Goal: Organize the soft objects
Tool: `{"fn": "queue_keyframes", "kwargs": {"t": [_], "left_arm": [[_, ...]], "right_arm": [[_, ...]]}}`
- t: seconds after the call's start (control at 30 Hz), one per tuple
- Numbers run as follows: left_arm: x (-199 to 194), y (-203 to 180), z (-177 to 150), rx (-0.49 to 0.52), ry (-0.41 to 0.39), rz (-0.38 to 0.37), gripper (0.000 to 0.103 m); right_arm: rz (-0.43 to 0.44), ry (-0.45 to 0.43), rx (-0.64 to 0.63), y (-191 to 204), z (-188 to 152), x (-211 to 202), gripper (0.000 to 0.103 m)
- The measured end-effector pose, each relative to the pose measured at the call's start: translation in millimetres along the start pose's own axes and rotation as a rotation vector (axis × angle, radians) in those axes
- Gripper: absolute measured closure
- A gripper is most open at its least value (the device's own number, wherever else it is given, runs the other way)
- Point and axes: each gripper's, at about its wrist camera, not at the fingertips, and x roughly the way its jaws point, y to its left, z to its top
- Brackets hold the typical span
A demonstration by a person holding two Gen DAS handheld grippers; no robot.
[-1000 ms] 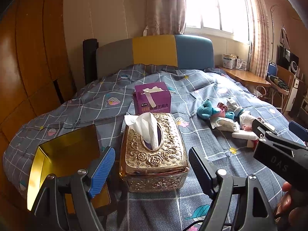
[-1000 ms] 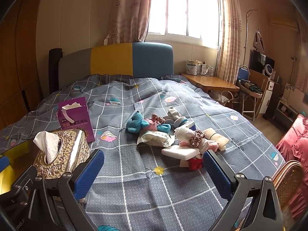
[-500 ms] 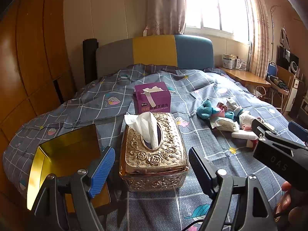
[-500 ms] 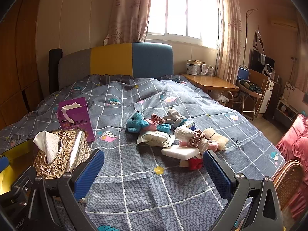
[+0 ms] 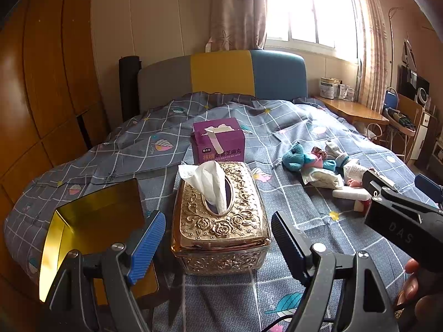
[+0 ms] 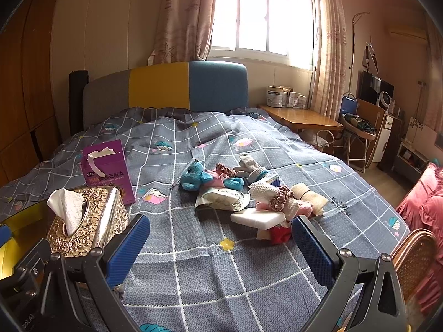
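Note:
A heap of soft things lies mid-bed: a blue plush toy [image 6: 193,178], a wipes pack [image 6: 221,199], a white sponge block [image 6: 257,217], scrunchies [image 6: 281,196], socks [image 6: 249,163] and a red item [image 6: 278,233]. The plush toy [image 5: 297,157] also shows at the right of the left wrist view. My right gripper [image 6: 218,244] stands open just short of the heap, holding nothing. My left gripper [image 5: 216,240] is open, its fingers on either side of the near end of a gold embossed tissue box [image 5: 221,221], not touching it.
A purple carton [image 5: 218,144] stands behind the tissue box. An open gold tin [image 5: 94,227] lies at the left edge of the bed. The bed cover [image 6: 210,276] is grey check. A wooden side table [image 6: 301,116], chairs and a wicker chair back [image 6: 412,254] stand to the right.

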Motion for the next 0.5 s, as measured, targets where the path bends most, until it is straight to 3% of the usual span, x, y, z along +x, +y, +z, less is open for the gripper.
{"fn": "queue_keyframes", "kwargs": {"t": [0.43, 0.5], "left_arm": [[2, -8, 0, 0.028, 0.011, -0.014, 0.023], [3, -10, 1, 0.038, 0.019, -0.05, 0.023]], "right_arm": [[-0.014, 0.009, 0.033, -22, 9, 11, 0.0], [-0.015, 0.027, 0.052, -33, 13, 20, 0.0]]}}
